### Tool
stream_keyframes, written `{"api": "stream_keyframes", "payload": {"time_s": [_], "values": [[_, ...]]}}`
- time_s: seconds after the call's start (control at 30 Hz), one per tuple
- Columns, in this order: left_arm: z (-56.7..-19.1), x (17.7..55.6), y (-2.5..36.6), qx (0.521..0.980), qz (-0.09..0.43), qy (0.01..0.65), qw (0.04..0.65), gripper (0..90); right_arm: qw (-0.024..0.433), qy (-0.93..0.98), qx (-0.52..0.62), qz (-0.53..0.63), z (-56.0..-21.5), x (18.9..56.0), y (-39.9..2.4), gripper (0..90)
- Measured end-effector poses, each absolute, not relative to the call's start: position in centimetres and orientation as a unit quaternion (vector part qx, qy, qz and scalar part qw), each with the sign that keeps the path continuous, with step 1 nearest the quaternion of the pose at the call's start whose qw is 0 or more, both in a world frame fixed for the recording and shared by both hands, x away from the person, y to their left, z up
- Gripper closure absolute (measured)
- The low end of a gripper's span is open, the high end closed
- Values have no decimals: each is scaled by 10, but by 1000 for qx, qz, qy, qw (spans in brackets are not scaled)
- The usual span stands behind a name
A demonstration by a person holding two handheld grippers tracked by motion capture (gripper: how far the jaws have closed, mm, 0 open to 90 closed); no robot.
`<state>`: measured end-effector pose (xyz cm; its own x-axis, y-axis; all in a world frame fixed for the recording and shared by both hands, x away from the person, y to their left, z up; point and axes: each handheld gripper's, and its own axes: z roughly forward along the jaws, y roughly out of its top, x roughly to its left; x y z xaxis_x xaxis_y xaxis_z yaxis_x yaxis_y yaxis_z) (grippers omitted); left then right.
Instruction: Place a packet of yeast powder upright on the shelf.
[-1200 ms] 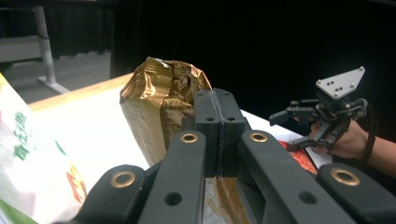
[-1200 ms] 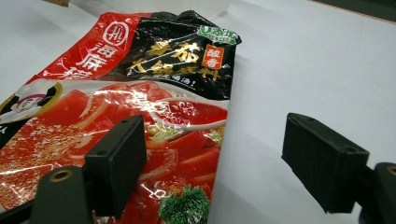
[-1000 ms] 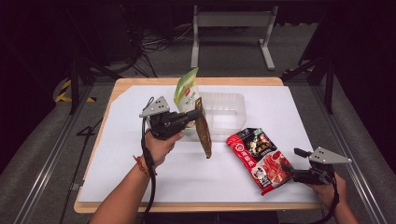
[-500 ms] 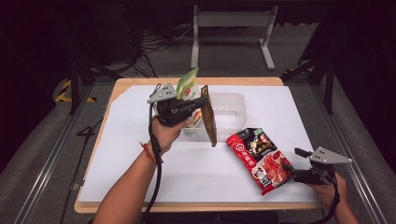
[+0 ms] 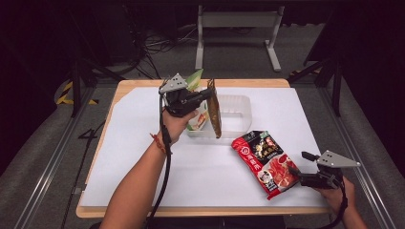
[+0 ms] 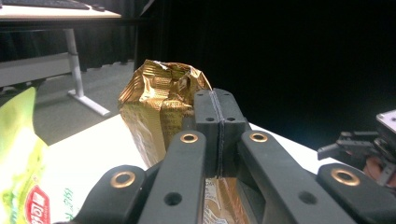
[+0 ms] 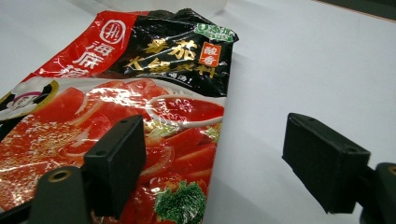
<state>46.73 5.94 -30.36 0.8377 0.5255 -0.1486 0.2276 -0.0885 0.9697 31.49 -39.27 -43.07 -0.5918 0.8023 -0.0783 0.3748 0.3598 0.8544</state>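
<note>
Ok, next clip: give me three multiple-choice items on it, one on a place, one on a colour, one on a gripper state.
1. Where does the red hotpot-base packet lie?
A. inside the clear plastic tub
B. flat on the white table cover, in front of the right gripper
C. on the floor

2. What colour is the packet held by the left gripper?
A. gold
B. blue
C. white

3. How do the right gripper's fingers stand?
A. shut on the red packet
B. shut on nothing
C. open, pressing on nothing

Answers:
1 B: the high view shows it flat on the white table cover, outside the clear plastic tub.
2 A: the left gripper view shows a crinkled gold packet pinched between shut fingers.
3 C: the right gripper view shows a wide gap between them, with the red packet lying beyond.
</note>
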Motion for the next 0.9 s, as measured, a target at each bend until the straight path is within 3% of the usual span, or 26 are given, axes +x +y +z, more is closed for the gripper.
{"api": "stream_keyframes", "payload": {"time_s": [0.9], "values": [[-294,483,69,719,161,278,616,900,253,785,374,424,-431,314,-394,217]]}}
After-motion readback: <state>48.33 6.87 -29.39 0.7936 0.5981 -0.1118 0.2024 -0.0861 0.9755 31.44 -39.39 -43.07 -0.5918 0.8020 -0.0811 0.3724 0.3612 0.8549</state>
